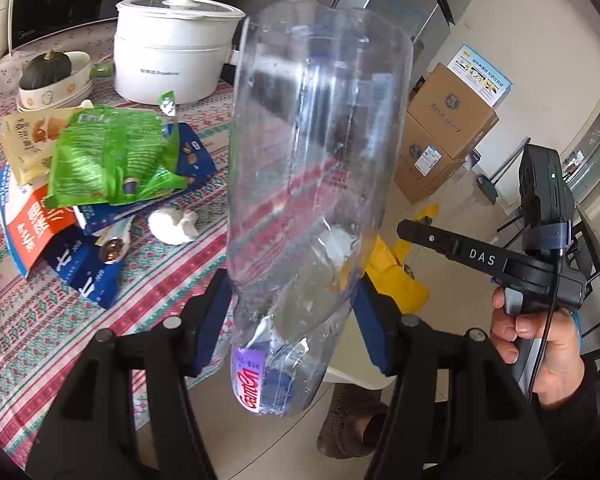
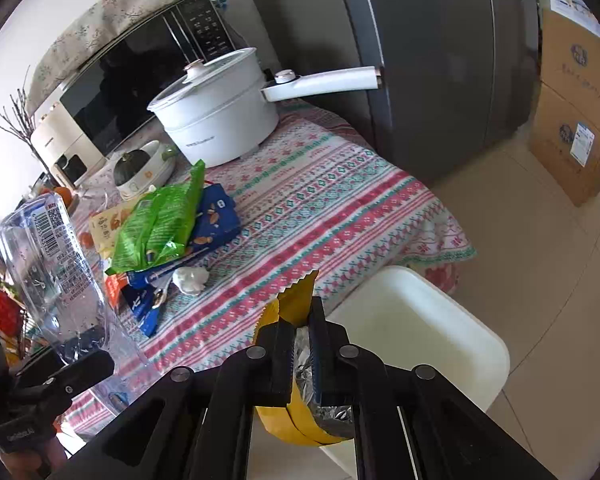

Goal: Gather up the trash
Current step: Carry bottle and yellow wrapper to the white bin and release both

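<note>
My left gripper (image 1: 294,320) is shut on a clear empty plastic bottle (image 1: 316,168), held base up near the table's edge; the bottle also shows in the right wrist view (image 2: 56,276). My right gripper (image 2: 300,344) is shut on a yellow foil-lined wrapper (image 2: 292,304), held above a white bin (image 2: 420,336); the wrapper also shows in the left wrist view (image 1: 404,276). On the patterned tablecloth (image 2: 320,208) lie a green snack bag (image 1: 108,160), blue packets (image 1: 88,276), an orange-white carton (image 1: 32,224) and a crumpled white tissue (image 1: 172,226).
A white electric pot (image 1: 172,52) with a long handle (image 2: 324,82) stands at the back of the table, by a bowl with a dark squash (image 1: 48,70) and a microwave (image 2: 140,76). Cardboard boxes (image 1: 444,132) stand on the floor by the grey fridge (image 2: 440,60).
</note>
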A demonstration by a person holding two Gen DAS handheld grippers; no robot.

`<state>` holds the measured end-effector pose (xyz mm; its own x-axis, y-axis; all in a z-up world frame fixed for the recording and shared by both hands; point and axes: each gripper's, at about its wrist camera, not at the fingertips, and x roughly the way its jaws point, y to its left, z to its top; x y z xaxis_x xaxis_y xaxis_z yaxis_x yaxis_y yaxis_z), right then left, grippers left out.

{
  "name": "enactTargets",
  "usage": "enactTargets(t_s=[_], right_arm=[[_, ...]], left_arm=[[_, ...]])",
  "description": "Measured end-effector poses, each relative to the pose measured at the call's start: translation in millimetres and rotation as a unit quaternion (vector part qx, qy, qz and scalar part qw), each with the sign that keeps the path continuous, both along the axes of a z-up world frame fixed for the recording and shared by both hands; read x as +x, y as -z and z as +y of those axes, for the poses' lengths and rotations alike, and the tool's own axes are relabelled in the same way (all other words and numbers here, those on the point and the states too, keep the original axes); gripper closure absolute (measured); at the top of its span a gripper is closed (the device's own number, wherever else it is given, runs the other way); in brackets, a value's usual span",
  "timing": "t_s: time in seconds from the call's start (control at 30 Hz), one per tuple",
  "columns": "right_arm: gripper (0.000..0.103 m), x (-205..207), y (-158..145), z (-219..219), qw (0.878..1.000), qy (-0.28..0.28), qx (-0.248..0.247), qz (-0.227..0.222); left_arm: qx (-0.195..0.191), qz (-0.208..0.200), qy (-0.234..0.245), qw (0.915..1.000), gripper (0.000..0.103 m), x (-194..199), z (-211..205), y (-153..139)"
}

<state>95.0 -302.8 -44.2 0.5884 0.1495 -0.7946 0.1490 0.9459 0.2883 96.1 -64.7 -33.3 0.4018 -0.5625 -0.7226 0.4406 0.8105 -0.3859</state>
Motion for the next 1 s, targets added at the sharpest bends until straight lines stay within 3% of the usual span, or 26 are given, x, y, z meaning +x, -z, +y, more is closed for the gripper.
enactTargets(t_s=[0.43,0.8,1.0], right_arm=[[0.096,-25.7,44.8,-80.7,0.996,0.062,-0.009,0.059],[0.095,-31.1,67.8,-103.5,0.993,0.074,-0.012,0.096],[0.095,-28.7,76.9,-104.5,0.991,0.074,-0.017,0.112]], left_arm=[[-0.003,0.018,0.074,0.9971,0.041,3.3,-102.5,50.3],[0.075,0.045,0.089,0.9923,0.04,-6.1,-129.9,91.9],[0.116,0.054,0.066,0.9896,0.018,-8.9,-124.8,93.0]])
